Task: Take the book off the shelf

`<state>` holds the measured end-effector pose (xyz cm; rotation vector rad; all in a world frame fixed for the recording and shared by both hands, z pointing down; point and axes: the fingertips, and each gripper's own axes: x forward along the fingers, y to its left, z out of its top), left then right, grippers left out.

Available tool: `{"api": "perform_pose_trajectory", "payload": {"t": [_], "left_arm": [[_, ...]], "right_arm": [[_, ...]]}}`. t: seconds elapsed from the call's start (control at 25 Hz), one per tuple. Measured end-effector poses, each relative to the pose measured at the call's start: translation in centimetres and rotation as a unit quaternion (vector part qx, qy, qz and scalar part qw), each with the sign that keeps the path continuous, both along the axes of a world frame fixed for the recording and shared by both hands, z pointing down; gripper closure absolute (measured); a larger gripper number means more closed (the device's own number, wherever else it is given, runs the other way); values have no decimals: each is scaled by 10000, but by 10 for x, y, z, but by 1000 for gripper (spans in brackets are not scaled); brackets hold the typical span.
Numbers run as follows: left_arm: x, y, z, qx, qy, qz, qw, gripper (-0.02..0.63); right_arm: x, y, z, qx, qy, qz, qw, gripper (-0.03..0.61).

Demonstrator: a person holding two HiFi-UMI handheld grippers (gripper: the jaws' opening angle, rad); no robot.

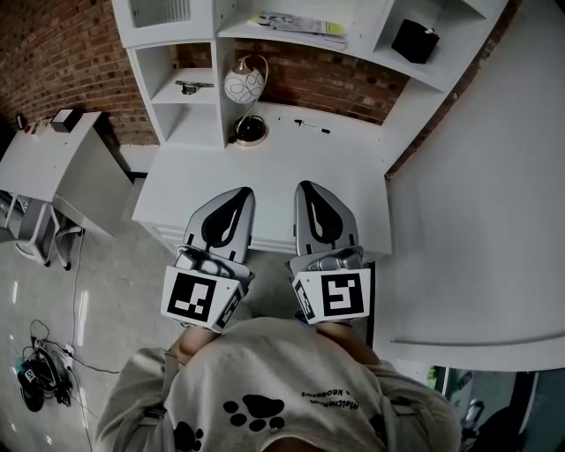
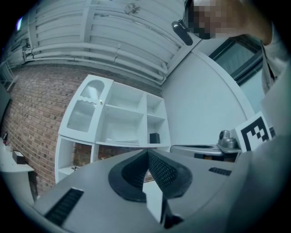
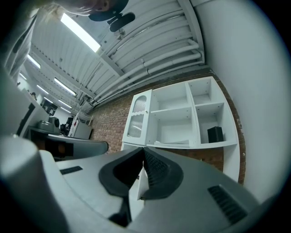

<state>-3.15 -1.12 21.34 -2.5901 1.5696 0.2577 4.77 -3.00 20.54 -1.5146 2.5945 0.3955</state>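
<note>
A thin book lies flat on the middle shelf of the white hutch above the desk. The same book shows as a flat pale slab in the left gripper view and in the right gripper view. My left gripper and right gripper hang side by side over the desk's front edge, close to the person's chest and far below the book. Both are shut with nothing between the pads, as seen at the left gripper and the right gripper.
A black box sits in the right shelf compartment. A white globe lamp, a dark round dish and a marker stand at the desk's back. A second white table is at left; cables lie on the floor.
</note>
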Motion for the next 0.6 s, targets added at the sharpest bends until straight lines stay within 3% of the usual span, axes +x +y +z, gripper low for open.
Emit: {"api": "perform_pose_trajectory", "payload": {"t": [0.6], "left_arm": [[3, -92, -9, 153, 70, 414, 9990, 607]], "right_arm": [[6, -80, -6, 137, 134, 486, 9986, 561]]}}
